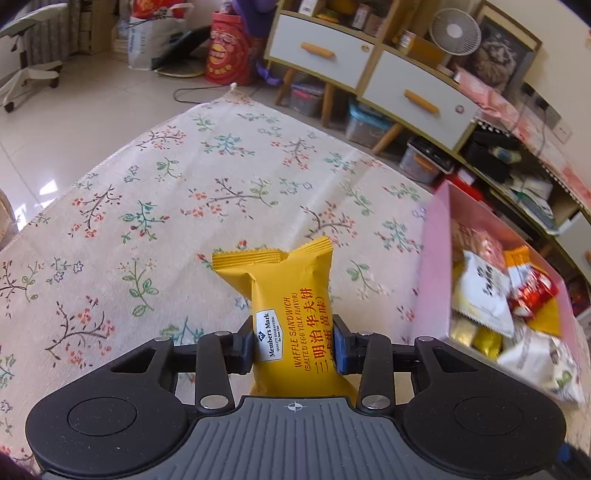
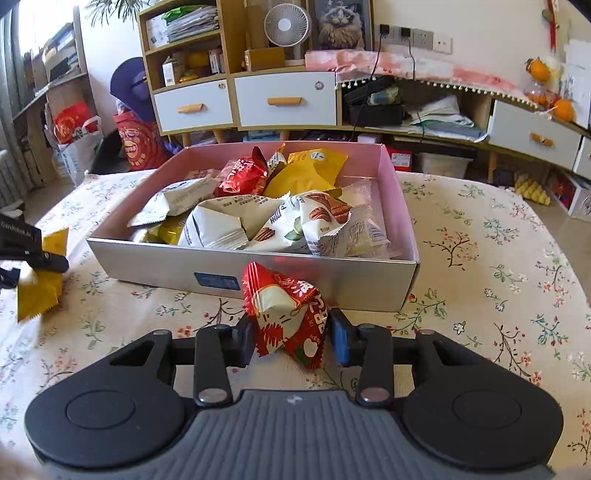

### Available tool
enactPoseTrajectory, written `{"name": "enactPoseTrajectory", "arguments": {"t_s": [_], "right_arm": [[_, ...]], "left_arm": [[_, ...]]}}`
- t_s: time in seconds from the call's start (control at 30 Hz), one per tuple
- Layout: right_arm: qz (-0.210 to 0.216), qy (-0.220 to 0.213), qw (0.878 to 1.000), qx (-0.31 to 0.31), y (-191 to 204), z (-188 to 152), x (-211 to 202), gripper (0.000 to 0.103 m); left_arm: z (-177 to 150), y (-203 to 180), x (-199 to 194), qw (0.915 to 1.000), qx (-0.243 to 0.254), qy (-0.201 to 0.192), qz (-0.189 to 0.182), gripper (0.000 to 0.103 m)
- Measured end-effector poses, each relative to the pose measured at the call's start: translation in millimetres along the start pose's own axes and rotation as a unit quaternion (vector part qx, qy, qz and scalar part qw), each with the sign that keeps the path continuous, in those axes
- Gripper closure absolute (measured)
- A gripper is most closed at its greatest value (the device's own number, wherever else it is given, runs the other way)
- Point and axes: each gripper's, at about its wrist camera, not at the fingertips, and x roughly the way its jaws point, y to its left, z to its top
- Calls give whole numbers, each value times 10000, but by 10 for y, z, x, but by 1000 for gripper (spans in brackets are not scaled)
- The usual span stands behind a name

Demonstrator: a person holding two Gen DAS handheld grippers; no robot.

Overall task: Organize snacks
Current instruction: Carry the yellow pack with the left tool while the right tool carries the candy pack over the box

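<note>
The left gripper [image 1: 293, 341] is nearest its camera, its jaws narrow and pressed against both sides of a yellow waffle-sandwich packet [image 1: 286, 314] that stands upright between them, crimped top beyond the fingertips. The right gripper [image 2: 293, 341] is likewise drawn in around a red snack packet [image 2: 291, 317]; the left pad touches it, but the blue right pad [image 2: 340, 341] seems to sit just clear of the crumpled wrapper, so I cannot tell whether that grip is firm.

Straight ahead of the right fingers, just past the red packet, is the pink-lined box [image 2: 255, 271], already heaped with white, yellow and red packets. From the left fingers the same box lies off to the right, near.

Judging from this, the step in hand is carrying both packets into the box. To do it well, seat the red packet fully before lifting, since slack foil may slip; raise each packet above the box wall rather than dragging it across, and release over a lower spot in the heap so nothing spills over the rim.

Everything rests on a flowered tablecloth [image 1: 184, 184], soft and slightly rumpled. Beyond the fingers stand a white-drawered cabinet [image 2: 284, 99], a small fan [image 2: 287, 24] and red bags [image 1: 225, 55] on a pale tiled floor.
</note>
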Motion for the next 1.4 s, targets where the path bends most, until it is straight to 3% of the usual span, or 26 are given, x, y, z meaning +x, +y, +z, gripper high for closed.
{"name": "enactPoseTrajectory", "arguments": {"t_s": [0.17, 0.63, 0.93, 1.23, 1.4], "right_arm": [[461, 132, 9988, 116, -44, 7, -54, 67], [1047, -117, 9943, 173, -91, 150, -352, 67], [919, -492, 9944, 157, -249, 356, -443, 67], [528, -568, 9964, 337, -563, 586, 5, 67], [557, -598, 9957, 435, -669, 671, 171, 66]], "left_arm": [[-42, -36, -113, 9995, 248, 70, -171, 67], [128, -494, -428, 9907, 1177, -103, -675, 67], [324, -851, -332, 9861, 1409, -184, -863, 66], [548, -1284, -5, 9802, 1786, -287, -799, 66], [619, -1512, 219, 9744, 2082, -279, -797, 66]]}}
